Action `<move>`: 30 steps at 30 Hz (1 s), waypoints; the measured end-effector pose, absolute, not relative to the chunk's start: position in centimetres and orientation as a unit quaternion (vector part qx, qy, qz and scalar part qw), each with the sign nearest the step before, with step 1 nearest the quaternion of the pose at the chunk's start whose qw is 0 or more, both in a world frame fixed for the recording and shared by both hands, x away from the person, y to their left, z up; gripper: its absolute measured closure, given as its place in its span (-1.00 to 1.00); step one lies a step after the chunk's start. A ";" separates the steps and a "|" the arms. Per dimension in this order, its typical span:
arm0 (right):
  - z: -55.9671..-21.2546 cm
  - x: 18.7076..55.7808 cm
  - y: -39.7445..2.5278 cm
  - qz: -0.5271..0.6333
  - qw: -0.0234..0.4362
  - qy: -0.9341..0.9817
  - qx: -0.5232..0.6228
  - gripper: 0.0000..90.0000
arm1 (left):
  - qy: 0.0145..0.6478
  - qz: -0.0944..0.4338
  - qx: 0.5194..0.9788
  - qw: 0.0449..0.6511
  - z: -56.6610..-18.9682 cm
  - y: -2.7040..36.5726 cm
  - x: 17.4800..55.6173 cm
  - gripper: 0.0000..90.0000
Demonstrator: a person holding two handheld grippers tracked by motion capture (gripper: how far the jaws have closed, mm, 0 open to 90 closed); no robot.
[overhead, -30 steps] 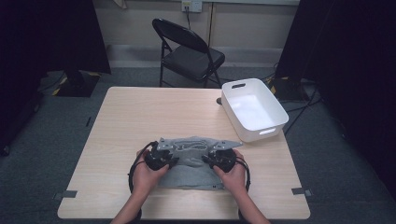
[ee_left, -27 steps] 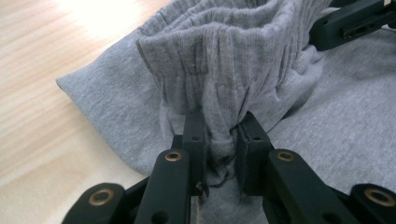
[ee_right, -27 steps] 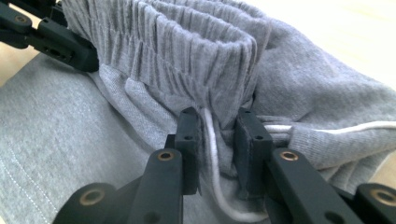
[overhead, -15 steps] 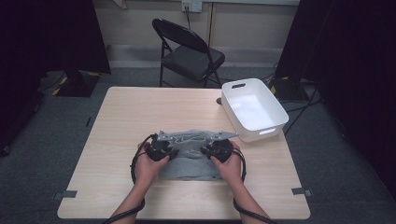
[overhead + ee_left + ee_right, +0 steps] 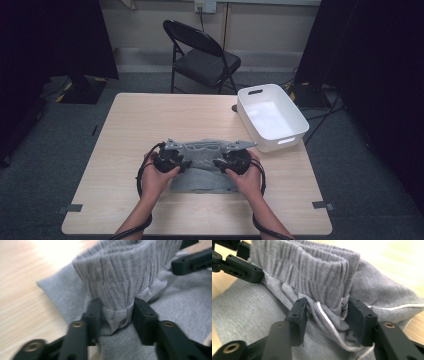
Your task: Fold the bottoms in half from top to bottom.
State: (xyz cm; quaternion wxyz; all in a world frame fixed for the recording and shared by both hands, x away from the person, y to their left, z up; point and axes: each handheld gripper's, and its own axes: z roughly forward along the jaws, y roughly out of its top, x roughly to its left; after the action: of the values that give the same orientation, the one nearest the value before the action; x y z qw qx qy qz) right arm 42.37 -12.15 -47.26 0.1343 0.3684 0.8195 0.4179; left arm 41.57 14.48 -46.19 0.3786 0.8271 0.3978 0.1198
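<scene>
Raised waistband (image 5: 312, 270); right-view white drawstring (image 5: 329, 322).

Both forearms come in low and side by side; left gripper (image 5: 186, 163) and right gripper (image 5: 219, 163) point inward, jaws clamped on cloth.

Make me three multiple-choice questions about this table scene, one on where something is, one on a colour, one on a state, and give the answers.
1. Where does the white bin stand?
A. at the table's far right edge
B. at the table's near left corner
C. on the folding chair

2. What colour is the garment?
A. red
B. grey
C. navy

3. How does the left hand-held gripper stand?
A. open, away from the cloth
B. shut on nothing
C. jaws closed on a bunch of the waistband

Answers: 1 A, the high view shows it on the table at the far right. 2 B, it is grey in every view. 3 C, ribbed cloth fills the gap between its jaws.
</scene>
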 end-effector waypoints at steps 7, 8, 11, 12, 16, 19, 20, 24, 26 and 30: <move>-46.0 42.7 -12.0 0.425 0.136 0.815 0.371 -0.15 | 0.408 0.124 0.809 0.404 -45.0 14.6 41.9 -0.23; -45.9 42.8 -11.9 0.424 0.138 0.815 0.370 -0.19 | 0.406 0.126 0.811 0.402 -44.9 14.6 42.0 -0.28; -45.5 43.1 -11.6 0.436 0.133 0.811 0.367 -0.18 | 0.407 0.123 0.807 0.409 -45.0 14.3 42.3 -0.27; -45.4 43.3 -11.4 0.440 0.130 0.810 0.365 -0.18 | 0.406 0.123 0.808 0.410 -45.0 14.2 42.3 -0.27; -45.7 44.1 -10.8 0.433 0.119 0.813 0.370 -0.19 | 0.400 0.119 0.808 0.416 -45.3 14.1 42.7 -0.17; -46.1 44.6 -10.8 0.438 0.108 0.810 0.375 -0.17 | 0.400 0.113 0.805 0.422 -45.5 14.1 42.8 0.01; -46.2 44.7 -10.8 0.441 0.104 0.808 0.376 -0.15 | 0.394 0.116 0.810 0.419 -45.5 14.1 42.8 0.01; -46.1 44.7 -10.9 0.447 0.101 0.812 0.362 0.15 | 0.379 0.116 0.818 0.416 -45.3 14.1 42.7 0.36; -46.0 44.6 -11.1 0.449 0.101 0.815 0.351 0.36 | 0.374 0.114 0.822 0.413 -45.1 14.0 42.5 0.47; -45.9 43.9 -11.5 0.451 0.101 0.820 0.339 0.53 | 0.362 0.114 0.832 0.405 -44.9 13.9 41.9 0.57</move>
State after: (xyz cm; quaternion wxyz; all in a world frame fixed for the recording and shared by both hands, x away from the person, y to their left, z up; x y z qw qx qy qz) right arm 43.92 -11.48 -45.92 0.1007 0.3385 0.8196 0.4511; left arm 41.87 13.90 -44.89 0.4051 0.8319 0.3616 0.1143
